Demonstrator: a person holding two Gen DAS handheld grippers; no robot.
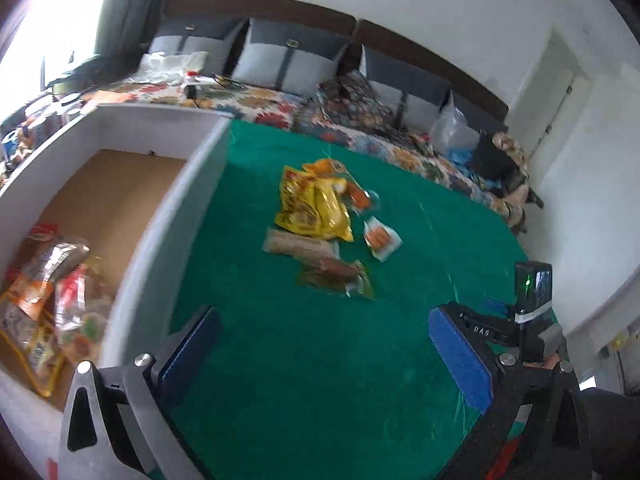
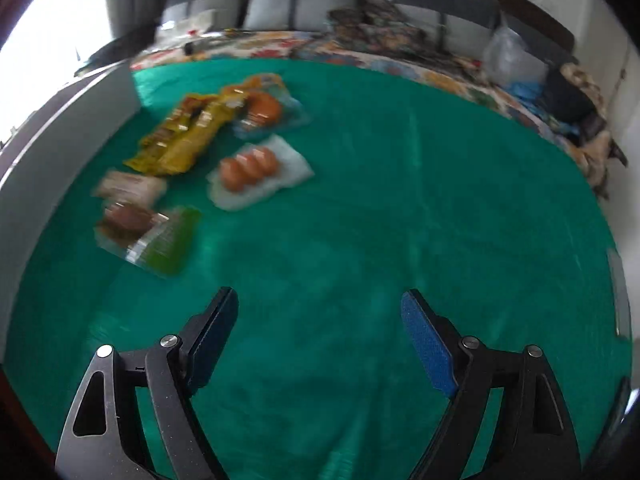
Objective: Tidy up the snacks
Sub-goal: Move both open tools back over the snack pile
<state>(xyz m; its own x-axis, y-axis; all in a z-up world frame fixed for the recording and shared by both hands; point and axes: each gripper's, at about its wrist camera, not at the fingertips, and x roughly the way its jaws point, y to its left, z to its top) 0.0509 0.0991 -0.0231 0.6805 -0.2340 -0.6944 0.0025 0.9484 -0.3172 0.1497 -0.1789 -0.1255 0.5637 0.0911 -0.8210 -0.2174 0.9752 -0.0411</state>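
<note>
Several snack packets lie in a loose pile on the green cloth [image 1: 304,360]: a yellow bag [image 1: 316,204] [image 2: 180,140], a clear pack of orange sausages [image 1: 382,238] [image 2: 256,170], a brown and green packet [image 1: 336,276] [image 2: 148,236], a pale packet [image 1: 296,244] [image 2: 130,186] and another orange pack [image 1: 356,194] [image 2: 266,110]. A white box [image 1: 176,216] with a cardboard floor stands at the left and holds several packets [image 1: 52,300]. My left gripper [image 1: 324,328] is open and empty beside the box. My right gripper [image 2: 320,316] is open and empty, right of the pile.
A sofa with a patterned cover [image 1: 352,120] and grey cushions [image 1: 292,56] runs along the far side of the cloth. A clear plastic bag [image 1: 452,128] and dark items lie on it at the right. The right gripper's body [image 1: 532,312] shows at the cloth's right edge.
</note>
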